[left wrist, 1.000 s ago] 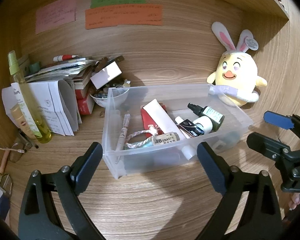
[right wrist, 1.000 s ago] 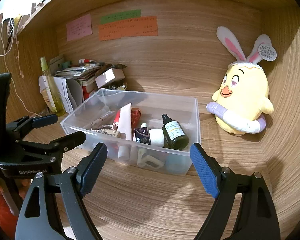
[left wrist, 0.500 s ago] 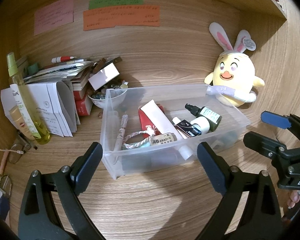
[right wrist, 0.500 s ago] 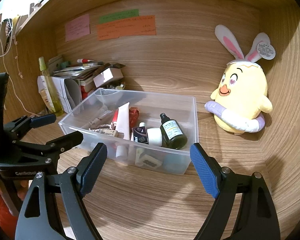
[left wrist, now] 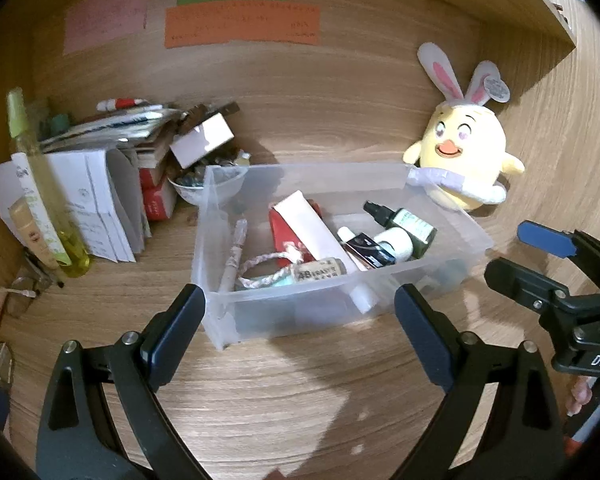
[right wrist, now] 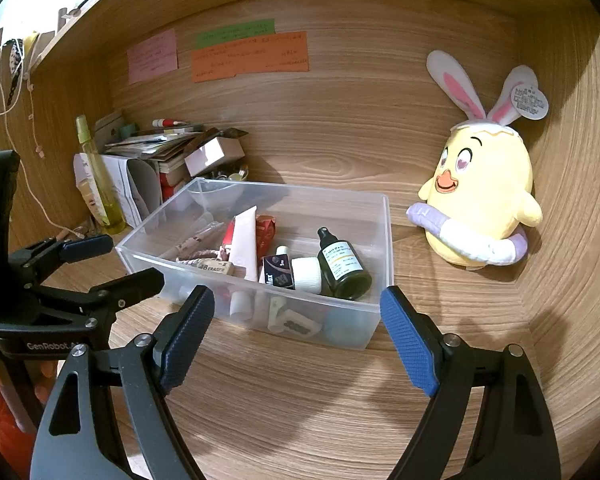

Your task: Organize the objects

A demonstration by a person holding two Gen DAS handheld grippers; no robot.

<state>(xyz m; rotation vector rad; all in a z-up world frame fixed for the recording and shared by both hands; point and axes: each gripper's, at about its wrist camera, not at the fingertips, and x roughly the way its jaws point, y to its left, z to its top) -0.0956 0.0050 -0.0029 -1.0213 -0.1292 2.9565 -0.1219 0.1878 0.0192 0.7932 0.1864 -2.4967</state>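
- Against the frames from a second ago, almost nothing differs: the clear plastic bin [left wrist: 444,216] sits a shade further left in the left wrist view, and its contents lie as they did.
- The left gripper [left wrist: 300,328] hangs just short of the bin's near wall, its fingers spread wide with nothing between them.
- The right gripper [right wrist: 298,334] likewise stands before the bin's near wall, blue pads well apart and empty; neither gripper touches the bin.
- The bin rests on the wooden desk [right wrist: 300,408], near the back panel, between a heap of papers and books [left wrist: 100,208] on its left and the yellow plush chick [right wrist: 480,196] on its right.
- In the left wrist view, the bin's long axis runs left to right, its right end tilted slightly away from the camera.
- Inside it, the white tube [left wrist: 312,224] lies slantwise, one end toward the back wall and the other toward the front wall.
- The dark green bottle [right wrist: 344,264] lies on its side near the bin's right end, black cap pointing toward the back wall.
- An eraser [left wrist: 320,270] lies near the front wall, its long side along that wall.
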